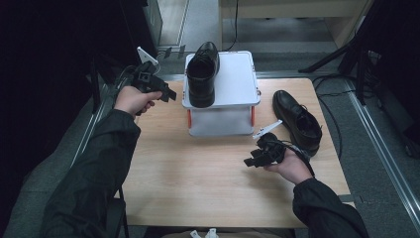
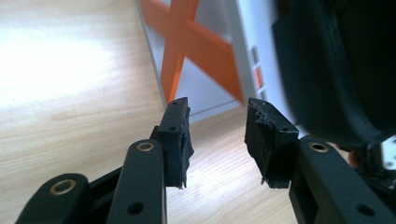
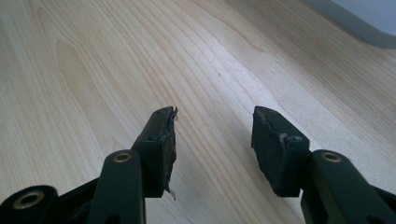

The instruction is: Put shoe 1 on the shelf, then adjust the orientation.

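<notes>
While parted and empty, hovered left hand-held gripper [image 1: 171, 95] just beside black shoe [image 1: 203, 74] atop white box [image 1: 233, 79]. Rested right hand-held gripper [image 1: 249, 161], released and empty, low over bench [image 1: 198, 173], near second shoe [image 1: 297, 119].

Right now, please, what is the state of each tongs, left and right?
Left tongs: open, holding nothing, beside the shoe on the box.
Right tongs: open, holding nothing, above the table.
</notes>
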